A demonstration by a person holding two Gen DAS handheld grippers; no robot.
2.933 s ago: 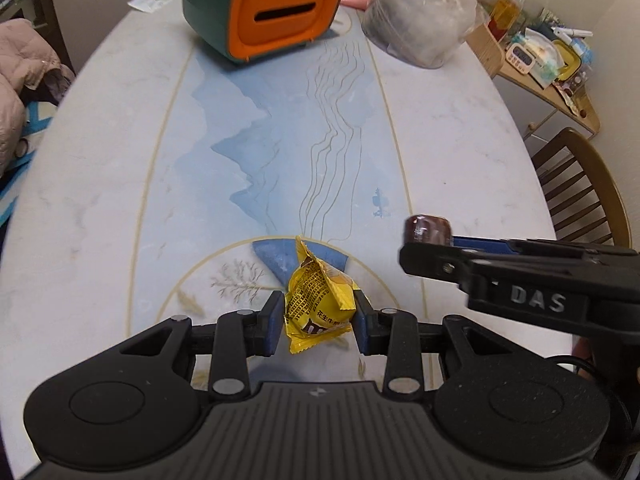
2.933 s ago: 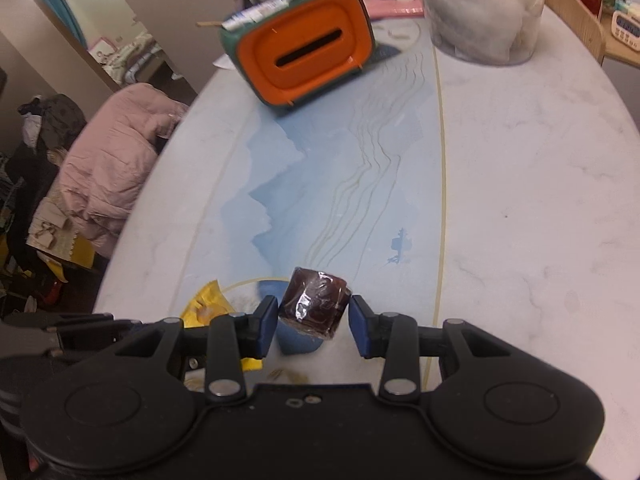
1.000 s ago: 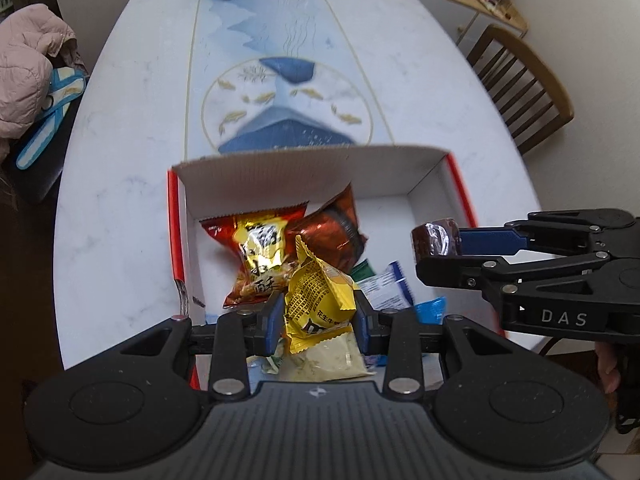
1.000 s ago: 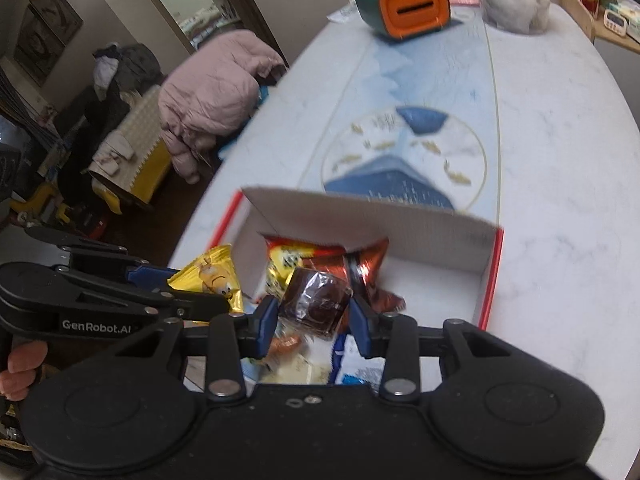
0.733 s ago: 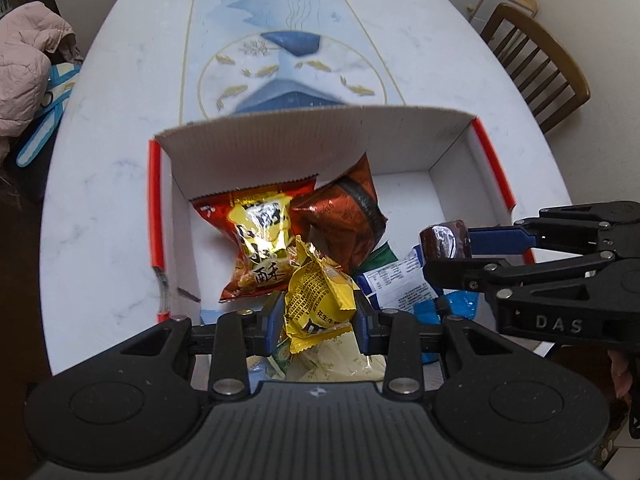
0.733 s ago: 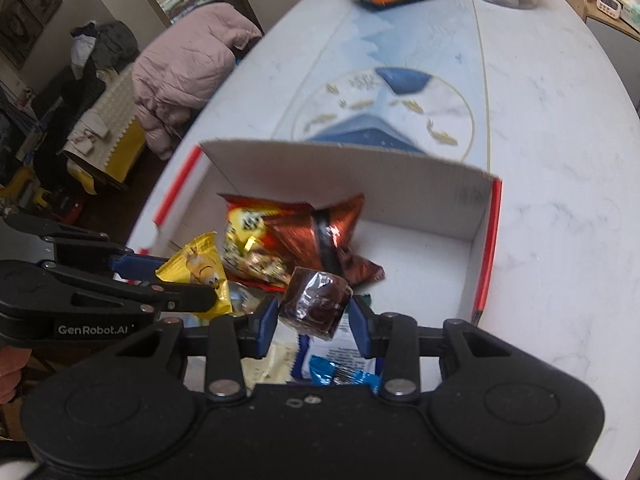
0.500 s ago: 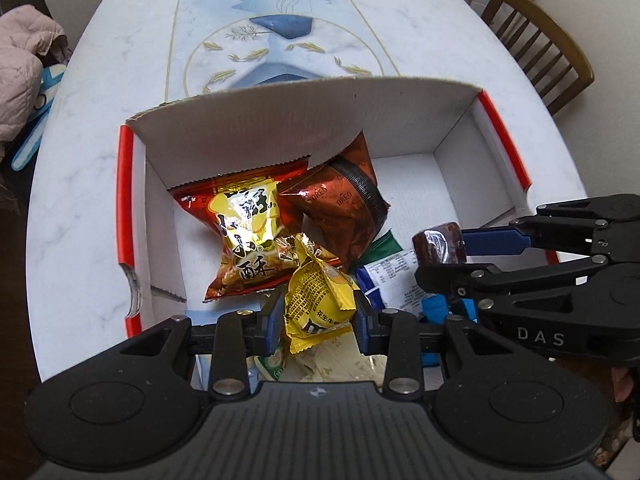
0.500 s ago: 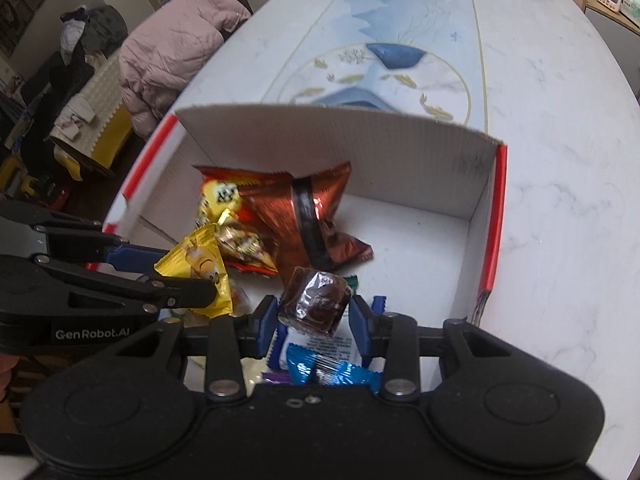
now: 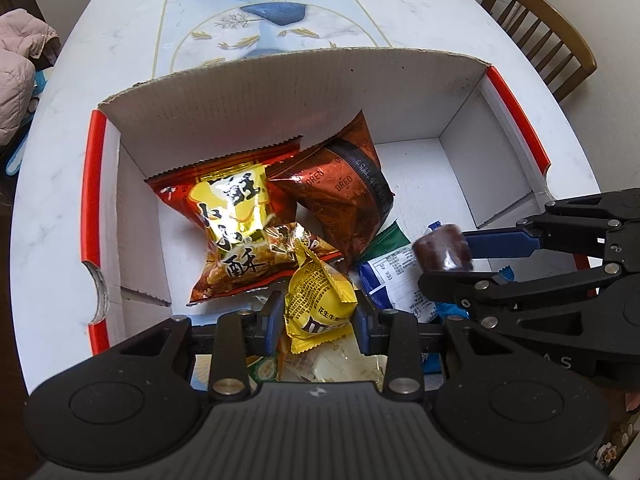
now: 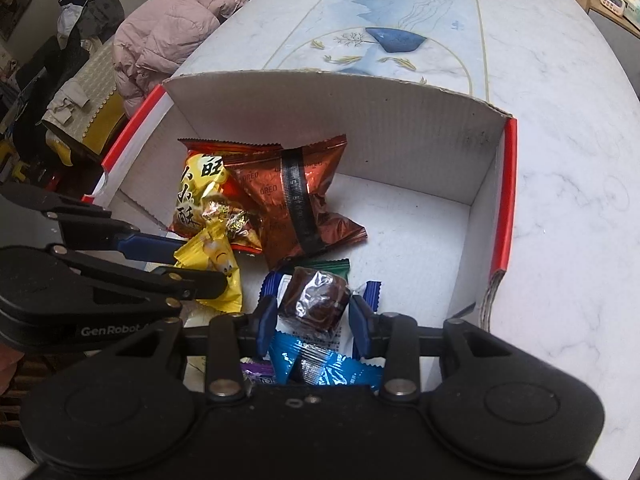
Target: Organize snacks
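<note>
Left gripper (image 9: 316,314) jaws clamp a crinkly yellow packet (image 9: 318,300); right gripper (image 10: 313,317) (glossy) brown cube (image 10: 314,305)

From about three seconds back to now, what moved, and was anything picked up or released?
Both grippers carried their snacks from over the bare table to above the open box. Left gripper still clamps the yellow packet; right gripper still clamps the brown wrapped cake. Nothing released; packets already in the box unchanged.

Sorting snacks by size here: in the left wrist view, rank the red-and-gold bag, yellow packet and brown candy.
1. red-and-gold bag
2. yellow packet, though it is nearer the camera
3. brown candy
</note>
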